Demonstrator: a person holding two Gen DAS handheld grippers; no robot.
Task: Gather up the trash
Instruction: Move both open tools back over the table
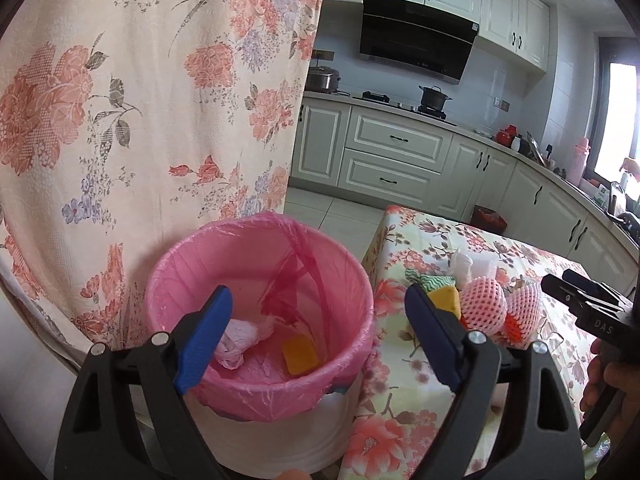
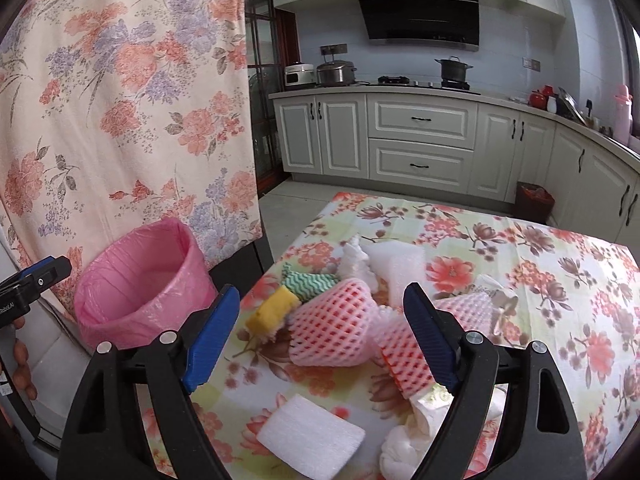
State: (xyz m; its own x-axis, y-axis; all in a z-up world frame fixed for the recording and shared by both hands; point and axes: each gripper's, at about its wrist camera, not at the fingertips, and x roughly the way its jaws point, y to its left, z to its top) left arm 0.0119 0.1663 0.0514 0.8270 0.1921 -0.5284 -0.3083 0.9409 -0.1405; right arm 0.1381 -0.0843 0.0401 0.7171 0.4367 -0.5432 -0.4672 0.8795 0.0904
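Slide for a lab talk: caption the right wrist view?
Open right gripper above foam fruit nets on the floral table, pink-lined bin alongside.

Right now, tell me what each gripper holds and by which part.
Nothing is held. The left gripper stands open over the pink-lined bin; the right gripper stands open over the foam nets on the table.

We can read little here. In the left wrist view, the letters "DAS" stand in pale print on the black body of the right gripper (image 1: 576, 286). In the right wrist view, the black body of the left gripper (image 2: 48, 266) at the frame's edge carries print cut off by the border, of which we make out "obot.AI"
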